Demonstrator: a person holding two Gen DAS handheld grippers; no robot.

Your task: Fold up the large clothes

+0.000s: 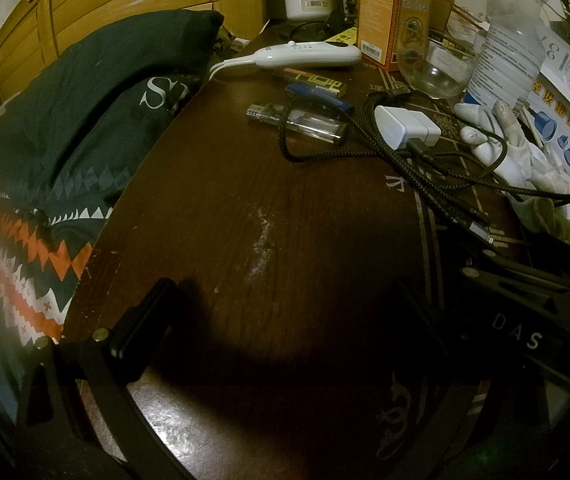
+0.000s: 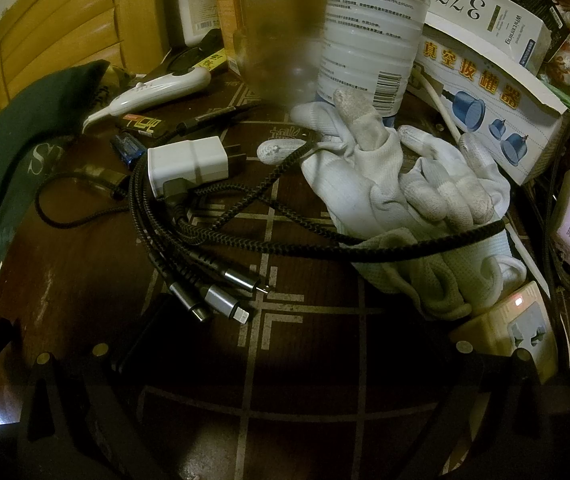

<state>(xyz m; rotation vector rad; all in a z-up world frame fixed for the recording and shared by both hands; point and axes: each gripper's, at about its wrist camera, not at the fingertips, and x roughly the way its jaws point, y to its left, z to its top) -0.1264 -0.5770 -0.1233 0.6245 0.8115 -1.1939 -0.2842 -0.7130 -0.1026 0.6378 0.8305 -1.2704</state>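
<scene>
- Dark green garment [image 1: 65,120] with an orange-white zigzag band lies bunched at nine o'clock, against the brown table's [image 1: 245,220] edge.
- Left gripper [image 1: 281,332] hovers over bare tabletop, fingers spread wide, holding nothing.
- Right gripper [image 2: 285,364], likewise spread and empty, faces braided cables [image 2: 205,232] and white gloves [image 2: 405,184].

Dark wooden table crowded with white, black, orange and blue things, beside dark green patterned cloth.

The table [image 1: 225,208] is dark reddish-brown with pale inlaid grid lines. The cloth [image 1: 65,128] is dark green with white letters and zigzag bands of grey, white and orange. A white charger plug [image 2: 189,162] joins black braided cables [image 2: 213,236] with silver tips. The gloves [image 2: 405,184] are white with greyish fingertips. A white handheld controller [image 1: 309,55] lies by an orange box [image 1: 393,16]. The long box [image 2: 489,96] is white with orange characters and blue cups.
</scene>
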